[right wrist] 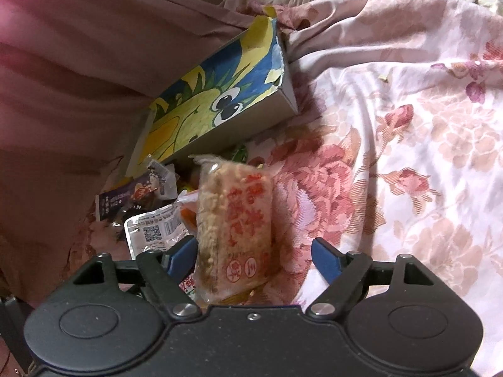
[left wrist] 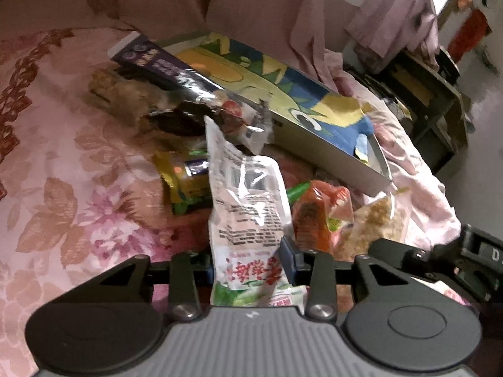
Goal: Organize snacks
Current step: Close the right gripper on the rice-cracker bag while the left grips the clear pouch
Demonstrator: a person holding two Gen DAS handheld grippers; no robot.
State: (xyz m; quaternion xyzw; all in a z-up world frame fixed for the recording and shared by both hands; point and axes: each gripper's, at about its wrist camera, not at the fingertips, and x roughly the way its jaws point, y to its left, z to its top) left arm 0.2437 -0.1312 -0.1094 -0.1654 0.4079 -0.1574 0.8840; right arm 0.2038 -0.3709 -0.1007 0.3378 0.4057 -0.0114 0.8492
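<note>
The left gripper (left wrist: 251, 264) is squeezed on a white bag (left wrist: 248, 216), with the bag's bottom end pinched between the blue pads (left wrist: 288, 248). The bag sticks up and away from the gripper, over the other snacks. It has red Chinese letters near the bottom, a green patch, small black print and a bar code, but the print is too blurry to read.

Past it on the flowery bedspread (left wrist: 63, 188) lie a yellow pack (left wrist: 185, 182), an orange pack (left wrist: 314, 216), a dark purple pack (left wrist: 163, 69) and a brown roll (left wrist: 119, 94). Their labels are too smeared to read. A long box (left wrist: 283, 94) with a yellow and blue cartoon lies behind them, near pink cloth.

The right gripper (right wrist: 251, 257) has its jaws spread wide, with nothing pinched. A rice cake pack (right wrist: 232, 229) sits between the fingers (right wrist: 180, 253), close to the left one and well away from the right one. It has big red Chinese letters and two red round stamps near the bottom. Its lower end is hidden by the gripper body.

In the right view the white bag (right wrist: 154, 229) shows a square code. The box (right wrist: 213, 100) shows two big cartoon eyes, and its far end is torn.
</note>
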